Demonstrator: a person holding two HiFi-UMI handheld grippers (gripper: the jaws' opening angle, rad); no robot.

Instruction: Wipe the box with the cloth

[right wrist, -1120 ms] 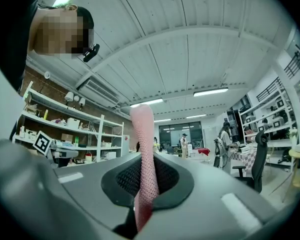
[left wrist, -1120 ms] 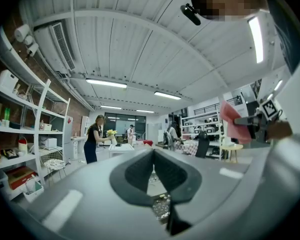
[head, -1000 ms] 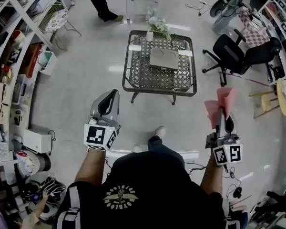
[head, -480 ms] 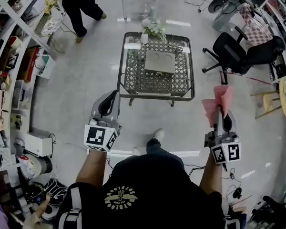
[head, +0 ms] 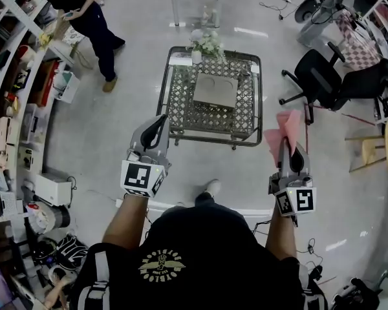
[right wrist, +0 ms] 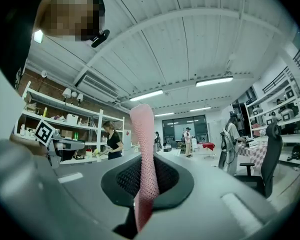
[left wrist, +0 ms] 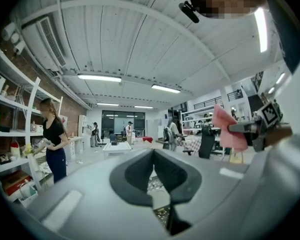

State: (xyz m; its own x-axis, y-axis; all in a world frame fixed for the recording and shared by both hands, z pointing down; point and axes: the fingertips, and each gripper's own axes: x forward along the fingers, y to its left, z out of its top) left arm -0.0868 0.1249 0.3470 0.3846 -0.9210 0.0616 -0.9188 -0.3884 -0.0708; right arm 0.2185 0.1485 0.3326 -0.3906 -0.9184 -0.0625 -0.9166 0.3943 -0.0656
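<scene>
A flat grey box (head: pixel 216 90) lies on the low metal mesh table (head: pixel 178 117) ahead of me. My right gripper (head: pixel 286 152) is shut on a pink cloth (head: pixel 280 133), which sticks up past its jaws; in the right gripper view the pink cloth (right wrist: pixel 143 164) stands pinched between the dark pads. My left gripper (head: pixel 158 129) is shut with nothing in it, held over the floor near the table's front left corner. In the left gripper view its gripper (left wrist: pixel 153 170) has its jaws together. Both grippers hang short of the box.
A white vase with flowers (head: pixel 204 44) stands at the table's far edge. A black office chair (head: pixel 336 82) is at the right, shelving (head: pixel 13 102) along the left. A person (head: pixel 87 11) stands by the shelves at the far left.
The table and box have come nearer. Both grippers have moved inward and forward, the cloth still held. The person at the far left has walked towards the shelves.
</scene>
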